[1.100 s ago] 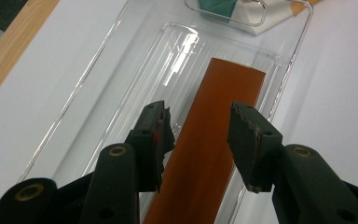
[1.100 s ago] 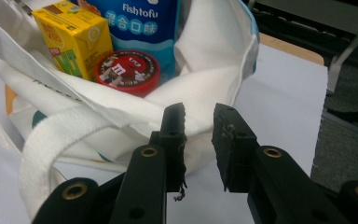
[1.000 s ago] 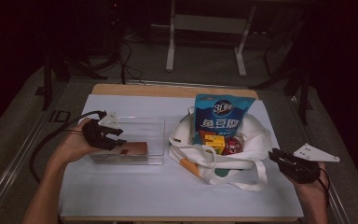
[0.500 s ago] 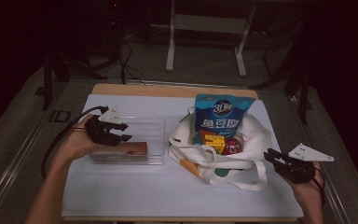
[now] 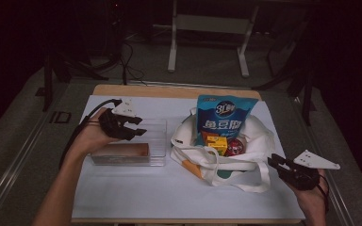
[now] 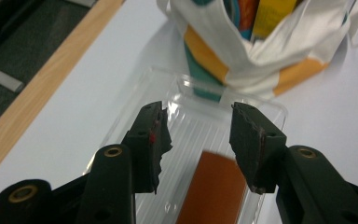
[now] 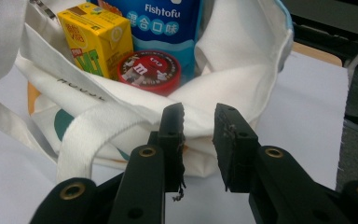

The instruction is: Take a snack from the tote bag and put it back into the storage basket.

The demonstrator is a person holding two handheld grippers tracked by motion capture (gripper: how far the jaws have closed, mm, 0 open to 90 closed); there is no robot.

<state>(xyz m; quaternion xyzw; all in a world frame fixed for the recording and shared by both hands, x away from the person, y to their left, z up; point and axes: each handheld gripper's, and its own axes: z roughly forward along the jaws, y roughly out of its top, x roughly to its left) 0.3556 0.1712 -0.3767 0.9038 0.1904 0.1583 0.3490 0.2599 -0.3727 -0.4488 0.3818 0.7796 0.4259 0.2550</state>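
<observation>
A clear plastic tray (image 5: 155, 141) lies left of centre on the white table cover, with a brown block (image 5: 122, 151) in its near part. My left gripper (image 5: 139, 126) hovers above the tray, open and holding nothing. In the left gripper view, the open jaws (image 6: 198, 116) frame the ribbed tray (image 6: 205, 121) and the brown block (image 6: 214, 186). A white tote bag (image 5: 245, 162) holds a blue Fishtofu packet (image 5: 226, 117), a yellow carton (image 5: 215, 142) and a red tin (image 5: 234, 147). My right gripper (image 5: 272, 162) is just right of the bag and open, its jaws (image 7: 198, 114) a narrow gap apart and level with the bag's rim (image 7: 223, 79).
The bag's strap (image 5: 259, 181) loops onto the table in front of the bag. The table's wooden far edge (image 5: 169, 90) borders the white cover. Dark floor, cables and a stand's legs (image 5: 207, 47) lie beyond the table.
My left gripper has shifted slightly right and farther over the tray. My right gripper has moved left, closer to the bag.
</observation>
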